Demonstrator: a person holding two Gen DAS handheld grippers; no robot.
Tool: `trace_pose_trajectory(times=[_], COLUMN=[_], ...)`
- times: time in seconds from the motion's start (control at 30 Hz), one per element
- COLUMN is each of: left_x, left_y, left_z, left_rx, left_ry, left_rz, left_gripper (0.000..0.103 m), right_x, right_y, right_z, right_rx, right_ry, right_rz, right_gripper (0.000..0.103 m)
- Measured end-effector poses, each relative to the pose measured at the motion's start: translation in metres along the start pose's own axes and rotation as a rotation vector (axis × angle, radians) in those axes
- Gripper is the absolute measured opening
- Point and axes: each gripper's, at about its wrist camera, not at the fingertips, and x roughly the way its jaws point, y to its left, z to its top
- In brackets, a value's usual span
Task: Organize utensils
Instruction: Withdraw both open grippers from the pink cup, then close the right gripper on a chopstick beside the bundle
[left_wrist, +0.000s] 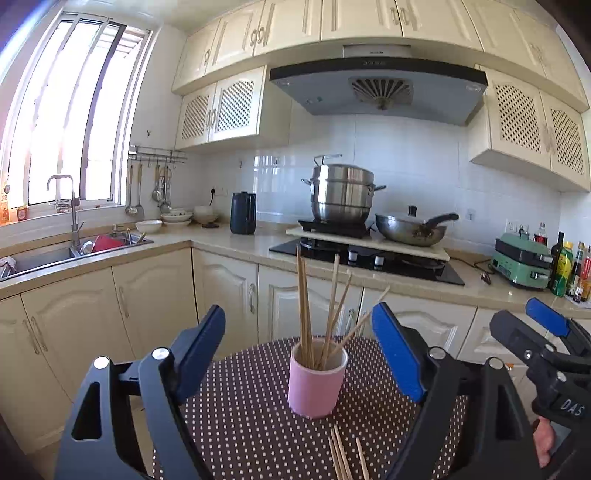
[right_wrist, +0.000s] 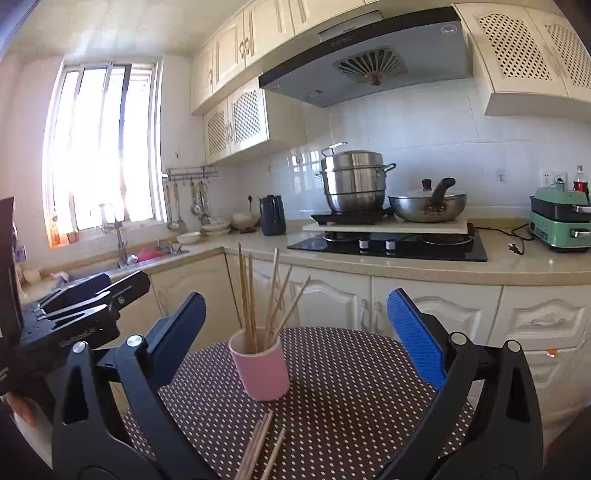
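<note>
Loose chopsticks (left_wrist: 341, 459): several lie flat on the dotted desk (left_wrist: 243, 417) at the near edge, between both grippers and just short of the pink cup (left_wrist: 317, 382); at least 3, though the frame cuts them off and the exact count is unclear.
Left gripper (left_wrist: 299, 354): jaws spread wide, nothing between the pads; the cup shows through the gap, untouched.
Right gripper (right_wrist: 295, 332): jaws also stand wide apart and empty, aimed at the same cup from slightly to the right.
Pink cup: upright near the middle of the desk, already holding a fan of chopsticks (right_wrist: 266, 299) that lean outward, mostly to the right.
Step in hand: likely picking up the loose sticks and dropping them into the cup.
Doing it well: tip 1 gripper down toward the flat bundle, close across the sticks near their middle so they stay level, then lift clear of the rim before tilting them in.
Risk: standing sticks lean across the opening, so enter from the emptier left side; a nudge could topple the cup, and the other gripper could steady it.
</note>
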Motion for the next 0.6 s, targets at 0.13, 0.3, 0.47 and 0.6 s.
trace_pose_trajectory(times=[0.13,0.3,0.47,0.6], left_x=[-0.005,-0.004,0.005,0.01], left_y=[-0.001,-0.001,0.001,0.006], left_z=[-0.017,-0.039,-0.063,-0.078], left_rx=[0.015,0.024,0.025,0.022], left_ry=[0.034,0.106,0.179,0.227], left_rz=[-0.003,-0.044,-0.06,-0.063], left_gripper=[0.083,0.085,0.085,0.085], right_x=[0.002,0.001,0.004,0.013], right_y=[0.0,0.004,0.001,-0.006], right_z=[-0.013,-0.033,-0.051,-0.067], right_rx=[0.002,-0.045,-0.005,0.058], right_ry=[0.064,0.077,0.125,0.207], right_rz=[-0.011,-0.085,-0.085,-0.084], right_gripper=[0.097,0.097,0.097,0.097])
